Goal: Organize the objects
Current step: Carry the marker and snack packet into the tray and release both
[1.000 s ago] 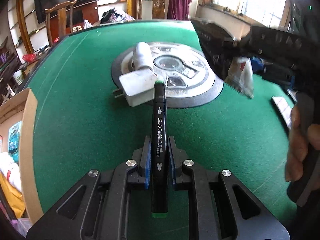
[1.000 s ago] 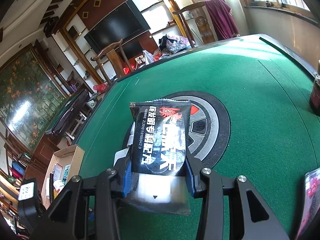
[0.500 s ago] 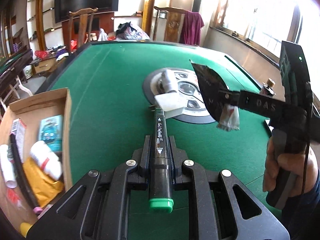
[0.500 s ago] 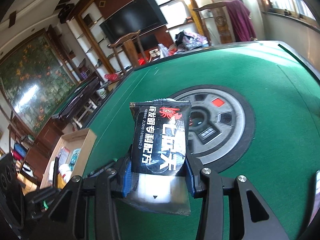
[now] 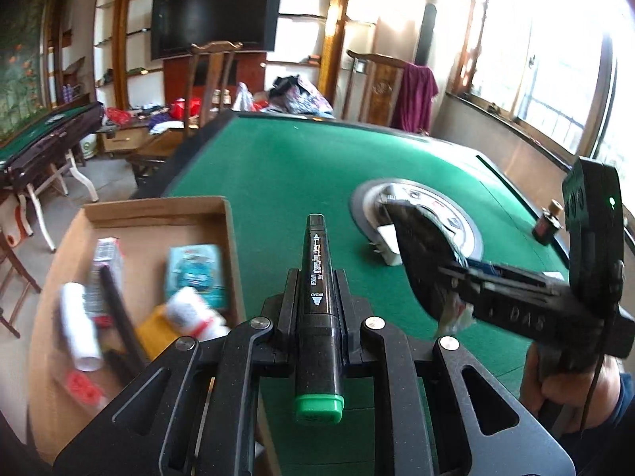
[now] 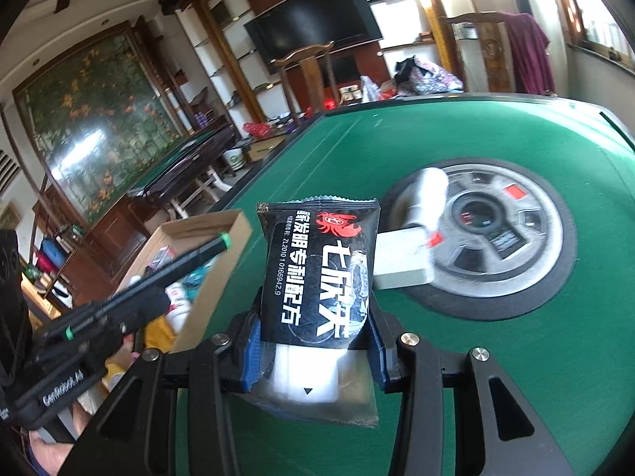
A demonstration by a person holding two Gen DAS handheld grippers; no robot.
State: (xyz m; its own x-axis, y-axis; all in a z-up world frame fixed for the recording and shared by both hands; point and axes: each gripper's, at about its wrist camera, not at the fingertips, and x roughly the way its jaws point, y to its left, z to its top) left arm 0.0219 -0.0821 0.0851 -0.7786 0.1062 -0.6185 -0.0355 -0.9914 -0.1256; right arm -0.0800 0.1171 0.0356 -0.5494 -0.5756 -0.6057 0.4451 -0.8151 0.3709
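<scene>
At lower centre of each wrist view, tongs are clamped on cargo: left tongs (image 5: 315,297) on a marker (image 5: 317,289), right tongs (image 6: 313,341) on a snack packet (image 6: 317,273), seemingly for the cardboard box (image 5: 158,208) beside the bench (image 5: 297,174)

Beyond my bench a dark television (image 5: 216,20) is hanging on the far wall, with a wooden chair (image 5: 210,79) standing just in front of it. A purple cloth (image 5: 416,95) is draping over a second wooden chair (image 5: 381,87) near the bright window (image 5: 555,79), and a heap of bags and clothes (image 5: 297,95) is lying between the two chairs. To my left another green-topped table (image 6: 186,150) is standing beneath a large flower painting (image 6: 87,123).
</scene>
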